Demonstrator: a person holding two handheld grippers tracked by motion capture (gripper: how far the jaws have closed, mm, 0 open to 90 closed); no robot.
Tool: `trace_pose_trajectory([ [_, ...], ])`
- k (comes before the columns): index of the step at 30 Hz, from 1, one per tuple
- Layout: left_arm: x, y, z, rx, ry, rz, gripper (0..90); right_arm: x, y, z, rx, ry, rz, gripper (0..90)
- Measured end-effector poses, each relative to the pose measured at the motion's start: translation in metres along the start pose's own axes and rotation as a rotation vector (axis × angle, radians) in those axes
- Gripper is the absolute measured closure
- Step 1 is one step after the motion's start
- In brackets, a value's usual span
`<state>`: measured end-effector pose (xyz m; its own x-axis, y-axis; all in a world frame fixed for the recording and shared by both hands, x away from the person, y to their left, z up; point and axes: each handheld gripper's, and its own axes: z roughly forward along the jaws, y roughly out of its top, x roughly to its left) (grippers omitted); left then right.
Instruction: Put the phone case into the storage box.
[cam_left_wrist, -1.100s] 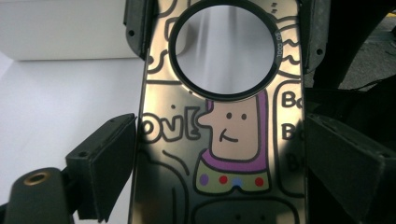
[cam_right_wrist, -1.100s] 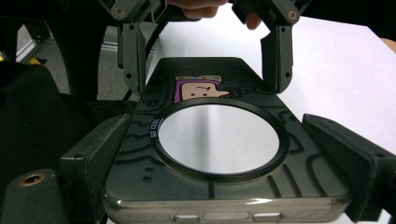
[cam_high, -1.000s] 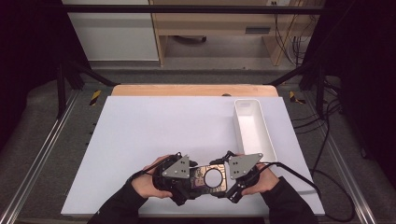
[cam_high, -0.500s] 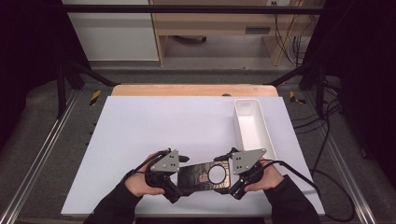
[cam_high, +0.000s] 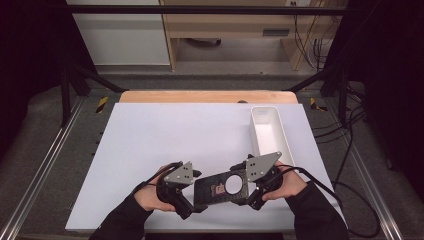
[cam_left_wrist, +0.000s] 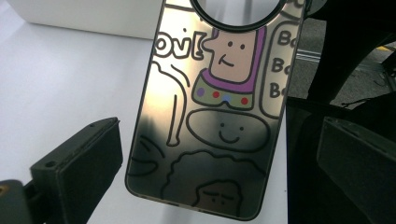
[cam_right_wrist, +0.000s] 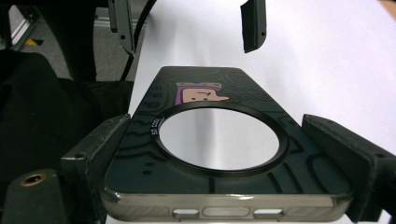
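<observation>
A dark see-through phone case (cam_high: 220, 189) with cartoon drawings and a round cut-out hangs low over the white table's (cam_high: 175, 135) near edge. My right gripper (cam_high: 246, 189) is shut on its cut-out end, a jaw pressing each long side (cam_right_wrist: 217, 128). My left gripper (cam_high: 196, 194) faces it from the left. Its jaws have just been opening and now stand wide (cam_left_wrist: 222, 135). The case's (cam_left_wrist: 215, 116) other end lies between them, with gaps to both pads. From the right gripper view, the left gripper (cam_right_wrist: 187, 28) hangs apart beyond the case's (cam_right_wrist: 261, 100) far end.
A long white tray (cam_high: 256, 132) stands on the table's right side, just beyond my right hand; its wall (cam_left_wrist: 93, 18) shows past the case. Black cables trail off the right edge. Metal rails run along both sides of the table.
The left gripper has let go of the case's end and drawn back a little to the left. The right gripper still holds the case, which now lies flatter.
</observation>
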<state>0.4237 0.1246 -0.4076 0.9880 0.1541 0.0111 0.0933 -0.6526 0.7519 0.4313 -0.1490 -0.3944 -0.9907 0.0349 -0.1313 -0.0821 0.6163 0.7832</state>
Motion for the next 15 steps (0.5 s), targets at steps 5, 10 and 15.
trace_pose_trajectory([
  [5, 0.001, 0.0, 0.003, 0.022, -0.007, 0.003, 0.0, -0.002, 0.006, 0.0, 0.031, 0.016, -0.005, 11.9],
  [10, 0.004, 0.0, 0.006, 0.05, -0.009, 0.003, 0.0, -0.004, 0.01, 0.002, 0.061, 0.031, -0.007, 11.9],
  [15, 0.007, 0.0, 0.01, 0.085, -0.014, -0.005, 0.0, -0.005, 0.017, 0.003, 0.09, 0.039, -0.015, 12.0],
])
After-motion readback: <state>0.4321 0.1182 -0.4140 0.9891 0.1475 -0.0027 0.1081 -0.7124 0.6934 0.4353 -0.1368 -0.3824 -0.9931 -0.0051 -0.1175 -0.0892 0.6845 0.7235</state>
